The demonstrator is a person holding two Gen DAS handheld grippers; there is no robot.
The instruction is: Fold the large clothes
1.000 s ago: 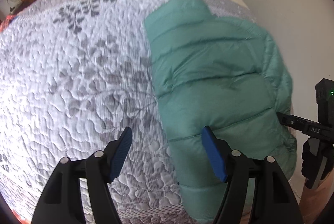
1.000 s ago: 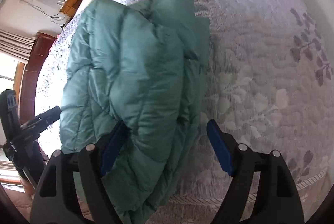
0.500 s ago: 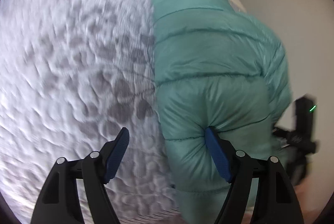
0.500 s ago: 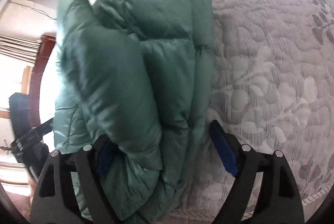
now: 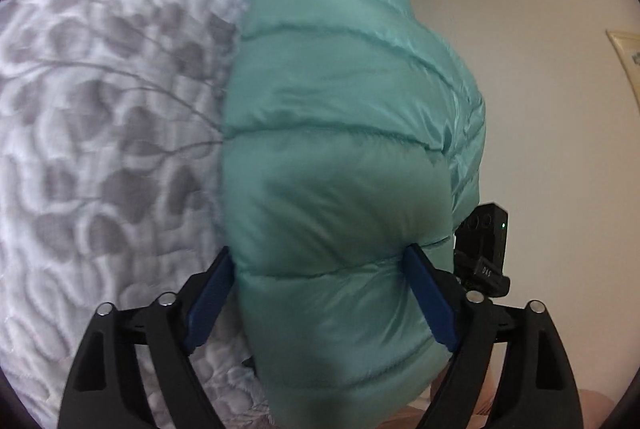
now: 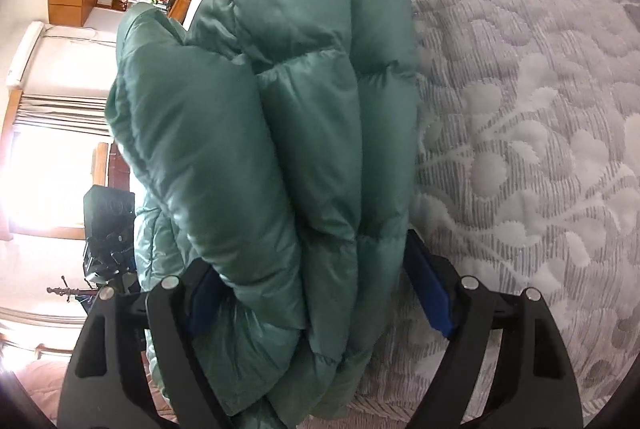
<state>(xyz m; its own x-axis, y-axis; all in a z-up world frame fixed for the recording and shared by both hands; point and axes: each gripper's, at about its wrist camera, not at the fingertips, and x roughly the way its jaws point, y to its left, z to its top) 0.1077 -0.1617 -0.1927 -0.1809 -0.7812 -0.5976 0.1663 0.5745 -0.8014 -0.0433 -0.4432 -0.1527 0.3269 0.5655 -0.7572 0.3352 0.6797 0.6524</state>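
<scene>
1. The left gripper (image 5: 320,281) straddles the near end of the folded green puffer jacket (image 5: 344,149); its jaws have just been widening, and the pads flank the padding.
2. The jacket lies on the grey quilted bedspread (image 6: 520,109).
3. The right gripper (image 6: 320,293) stands wide around the stacked folds.

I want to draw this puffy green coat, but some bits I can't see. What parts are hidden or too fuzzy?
- Left wrist view: the near end of the green puffer jacket runs off the bottom edge.
- Left wrist view: the leaf pattern on the quilted bedspread is motion-blurred.
- Right wrist view: the left gripper is mostly hidden behind the jacket and window glare.
- Both views: sleeves and zipper are folded inside.
</scene>
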